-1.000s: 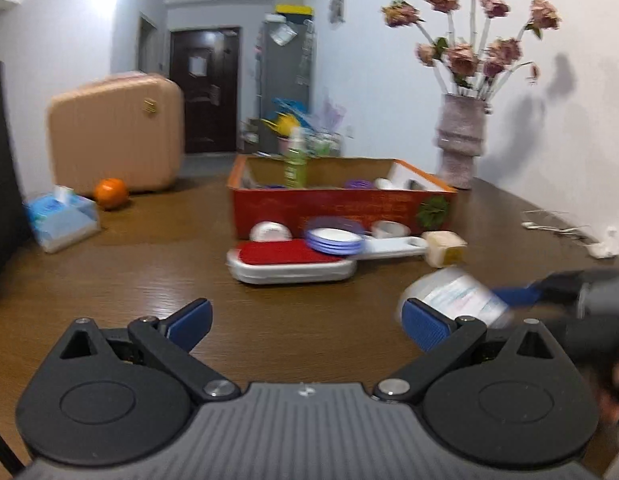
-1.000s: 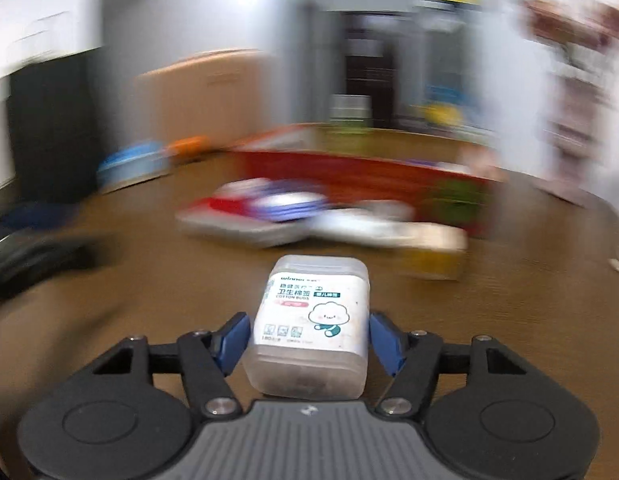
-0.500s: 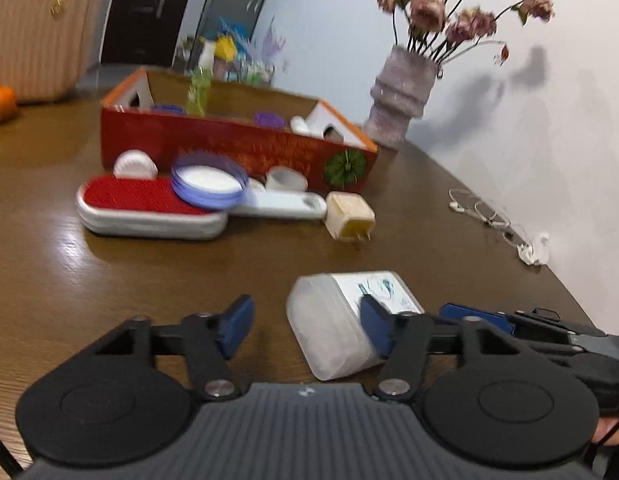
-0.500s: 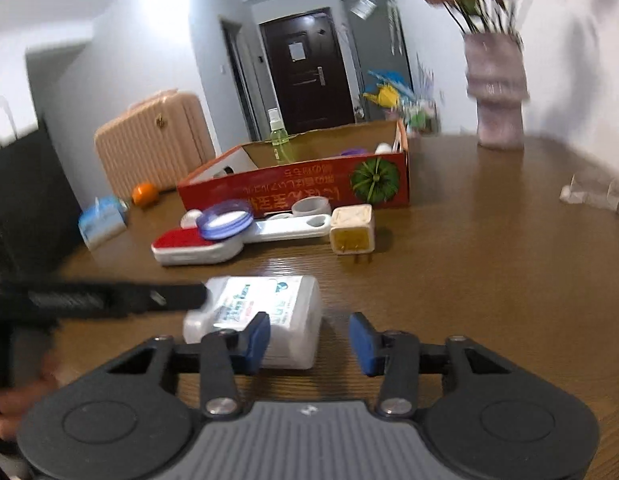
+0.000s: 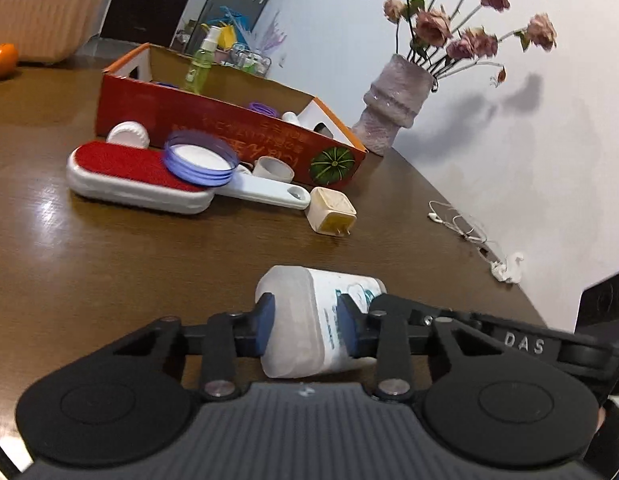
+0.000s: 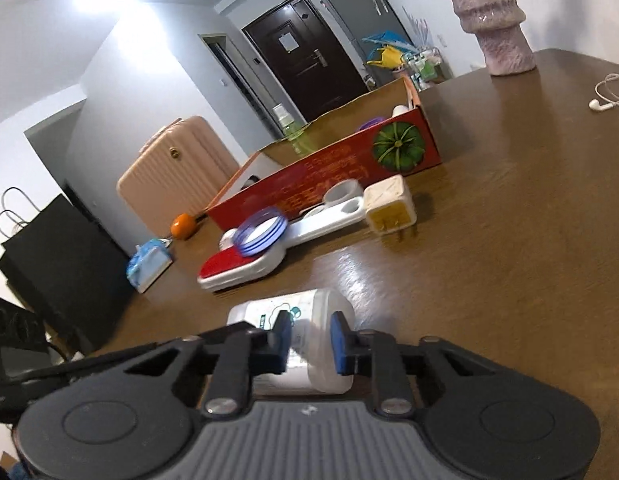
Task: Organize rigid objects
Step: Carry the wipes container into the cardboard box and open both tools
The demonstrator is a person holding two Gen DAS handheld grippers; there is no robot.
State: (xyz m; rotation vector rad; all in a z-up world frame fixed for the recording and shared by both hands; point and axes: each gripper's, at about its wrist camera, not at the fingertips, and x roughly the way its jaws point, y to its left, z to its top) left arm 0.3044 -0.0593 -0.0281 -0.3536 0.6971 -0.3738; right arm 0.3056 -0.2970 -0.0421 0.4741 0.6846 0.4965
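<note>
A translucent white cotton swab box (image 5: 293,292) with a printed label lies on its side low over the brown table (image 5: 109,272). My left gripper (image 5: 305,328) is shut on its plain end, both blue pads pressed against its sides. In the right wrist view the same cotton swab box (image 6: 313,304) sits between the pads of my right gripper (image 6: 309,340), whose jaws are closing and touch it on both sides. The right gripper's black finger (image 5: 489,332) reaches in from the right in the left wrist view.
Beyond the box lie a white plug adapter (image 5: 331,214), a white measuring spoon (image 5: 269,192), a red lint brush (image 5: 125,168) with a purple lid (image 5: 199,156) on it, and a red cardboard box (image 5: 229,128). A vase (image 5: 393,112) and earphones (image 5: 461,224) are on the right.
The left gripper, open and empty before, has come over and shut on the swab box. The right gripper's jaws have narrowed onto it, and both views have rolled.
</note>
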